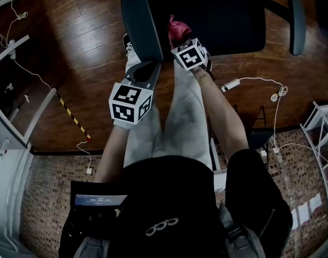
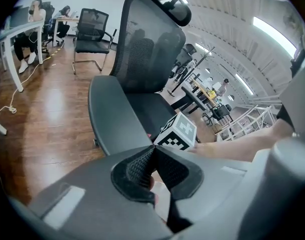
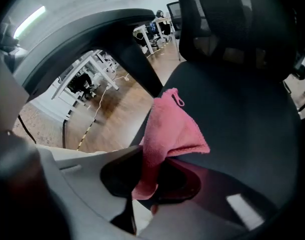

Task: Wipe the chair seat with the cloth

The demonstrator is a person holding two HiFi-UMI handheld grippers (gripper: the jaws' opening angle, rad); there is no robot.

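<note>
A black office chair stands in front of me, its dark seat [image 1: 218, 20] [image 3: 242, 114] [image 2: 147, 111] under both grippers. My right gripper [image 3: 150, 176] [image 1: 177, 39] is shut on a pink cloth [image 3: 167, 134] [image 1: 177, 30], which hangs out over the seat's front left part. My left gripper [image 2: 151, 166] [image 1: 143, 71] is shut with nothing between its jaws. It hovers just beside the chair's left armrest [image 1: 140, 23] [image 2: 112, 119]. The right gripper's marker cube [image 2: 177, 133] shows in the left gripper view.
Mesh backrest [image 2: 145, 44] and headrest [image 2: 170, 4] rise behind the seat. The right armrest [image 1: 298, 18] is at the far side. White cables [image 1: 261, 85] lie on the wooden floor. Desks and another chair [image 2: 92, 31] stand at the left. My legs [image 1: 180, 112] are below the grippers.
</note>
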